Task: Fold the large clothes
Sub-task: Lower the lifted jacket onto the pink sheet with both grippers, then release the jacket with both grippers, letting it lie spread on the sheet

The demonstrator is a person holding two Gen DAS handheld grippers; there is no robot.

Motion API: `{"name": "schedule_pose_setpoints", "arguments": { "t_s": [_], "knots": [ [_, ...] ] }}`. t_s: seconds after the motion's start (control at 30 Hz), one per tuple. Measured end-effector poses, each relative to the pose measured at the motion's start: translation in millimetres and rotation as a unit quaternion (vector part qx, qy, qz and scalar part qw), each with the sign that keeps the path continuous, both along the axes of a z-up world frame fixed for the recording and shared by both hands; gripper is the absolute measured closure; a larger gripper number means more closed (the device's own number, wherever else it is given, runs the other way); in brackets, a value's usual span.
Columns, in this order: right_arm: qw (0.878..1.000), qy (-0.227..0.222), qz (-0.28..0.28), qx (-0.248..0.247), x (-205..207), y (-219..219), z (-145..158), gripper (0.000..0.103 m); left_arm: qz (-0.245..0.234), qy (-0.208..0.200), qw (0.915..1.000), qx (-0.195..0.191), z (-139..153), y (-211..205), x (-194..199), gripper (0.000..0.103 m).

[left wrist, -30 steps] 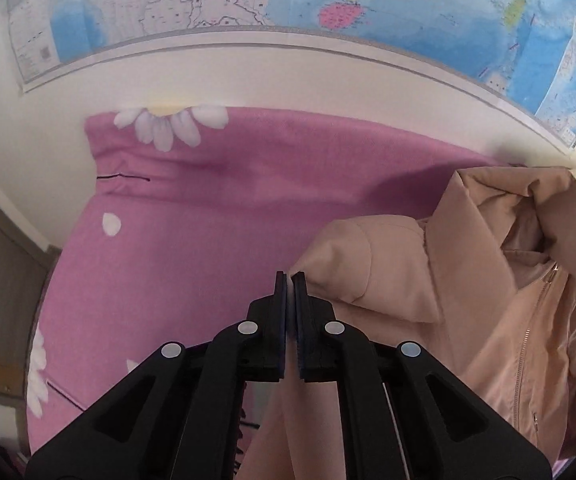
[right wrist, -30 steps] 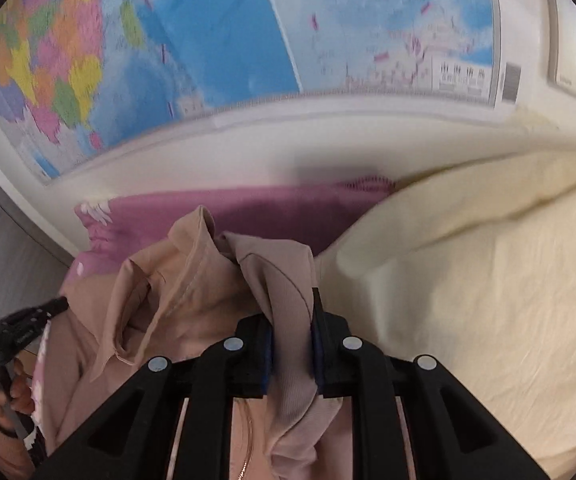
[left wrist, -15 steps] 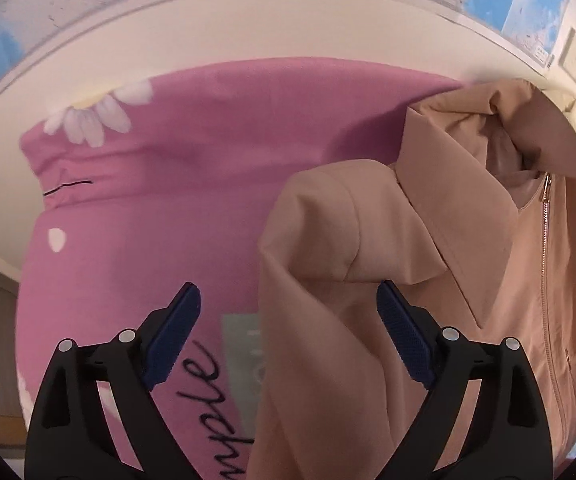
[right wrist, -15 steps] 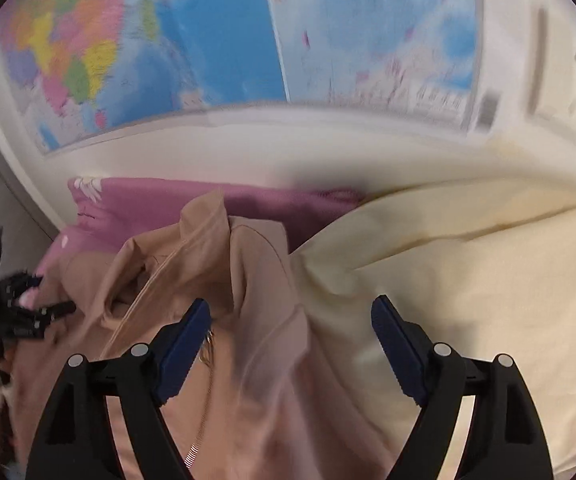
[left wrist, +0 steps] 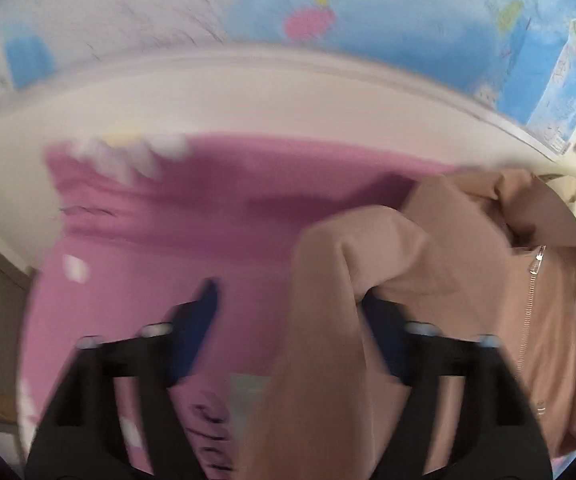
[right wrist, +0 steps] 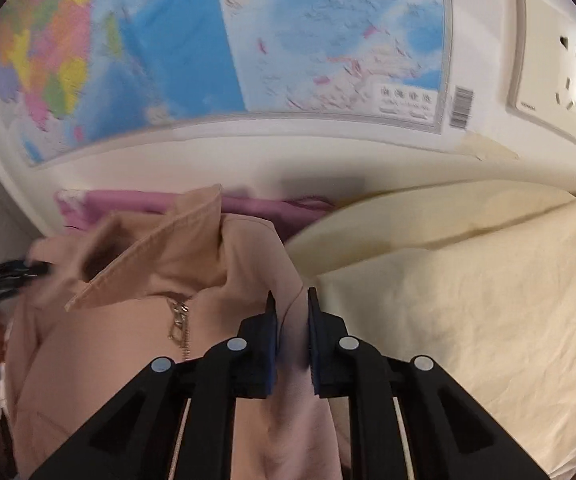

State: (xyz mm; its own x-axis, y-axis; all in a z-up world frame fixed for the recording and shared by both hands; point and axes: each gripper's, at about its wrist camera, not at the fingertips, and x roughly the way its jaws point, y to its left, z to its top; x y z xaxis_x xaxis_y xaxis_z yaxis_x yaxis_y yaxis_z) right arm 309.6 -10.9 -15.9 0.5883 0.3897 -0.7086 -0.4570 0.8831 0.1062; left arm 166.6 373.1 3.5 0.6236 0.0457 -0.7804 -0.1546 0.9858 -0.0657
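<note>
Jacket (right wrist: 160, 272) lay at nine o'clock on the pink cover (left wrist: 176, 208), beside the cream bedding (right wrist: 467, 300). Right gripper (right wrist: 291, 300) pinched its shoulder fabric; left gripper (left wrist: 291, 300) gaped wide around a fold, blurred.

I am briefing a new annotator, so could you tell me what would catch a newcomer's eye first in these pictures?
The tan jacket fills the middle of both views, lying partly on a pink blanket with a cream sheet to its right. The right claw is shut on jacket fabric, while the left claw stands open around a fold. A colourful wall map spans the top.
</note>
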Motion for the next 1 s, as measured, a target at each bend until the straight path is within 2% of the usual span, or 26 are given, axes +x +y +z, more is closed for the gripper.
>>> {"name": "schedule_pose_setpoints", "arguments": {
  "t_s": [0.03,0.1,0.13,0.27,0.43,0.5,0.57,0.6,0.63,0.73,0.8,0.93,0.97,1.0],
  "knots": [
    [1.000,-0.001,-0.001,-0.004,-1.1,0.2,-1.7,0.085,-0.008,-0.010,0.9999,0.011,4.2,0.7,-9.7,0.023],
    [1.000,0.000,0.006,0.010,-6.2,-0.8,-3.3,0.065,-0.021,-0.020,0.9996,0.005,8.3,7.1,-37.5,0.015],
    [1.000,0.001,0.008,0.022,-10.4,-3.4,-2.2,0.061,-0.033,-0.021,0.9992,-0.011,7.3,11.7,-56.0,0.013],
    [0.999,-0.016,0.010,0.035,-36.7,-23.8,5.5,0.044,-0.056,0.007,0.9981,-0.027,-6.9,11.0,-112.9,0.011],
    [0.998,-0.016,0.029,0.044,-73.3,-41.9,2.6,0.038,-0.118,0.020,0.9908,-0.063,-31.8,-20.7,-175.2,0.010],
    [0.998,-0.011,0.038,0.054,-88.9,-52.3,-2.9,0.038,-0.128,0.026,0.9895,-0.062,-38.2,-33.9,-188.9,0.010],
    [0.997,-0.006,0.045,0.060,-105.3,-62.5,-9.2,0.038,-0.132,0.038,0.9896,-0.044,-48.6,-48.6,-198.0,0.037],
    [0.997,-0.005,0.046,0.061,-108.2,-58.0,-13.1,0.038,-0.132,0.050,0.9888,-0.048,-54.7,-47.7,-198.2,0.072],
    [0.997,-0.005,0.046,0.062,-113.4,-59.5,-15.8,0.038,-0.125,0.062,0.9885,-0.059,-58.2,-44.2,-198.2,0.097],
    [0.997,-0.004,0.041,0.066,-125.1,-62.0,-20.0,0.038,-0.088,0.047,0.9885,-0.113,-44.5,-12.1,-194.8,0.098],
    [0.996,-0.002,0.041,0.075,-131.9,-69.9,-21.9,0.038,-0.070,0.024,0.9910,-0.111,-29.3,5.6,-194.6,0.099],
    [0.996,-0.008,0.029,0.080,-143.2,-84.9,-23.6,0.038,-0.009,-0.003,0.9993,-0.037,5.3,33.3,-188.4,0.101],
    [0.996,-0.006,0.028,0.085,-144.7,-87.8,-24.5,0.038,0.007,0.001,0.9999,-0.014,8.2,37.5,-185.4,0.101],
    [0.996,-0.005,0.029,0.088,-146.7,-90.6,-25.6,0.038,0.027,0.008,0.9992,0.027,10.1,40.4,-181.0,0.101]
  ]
}}
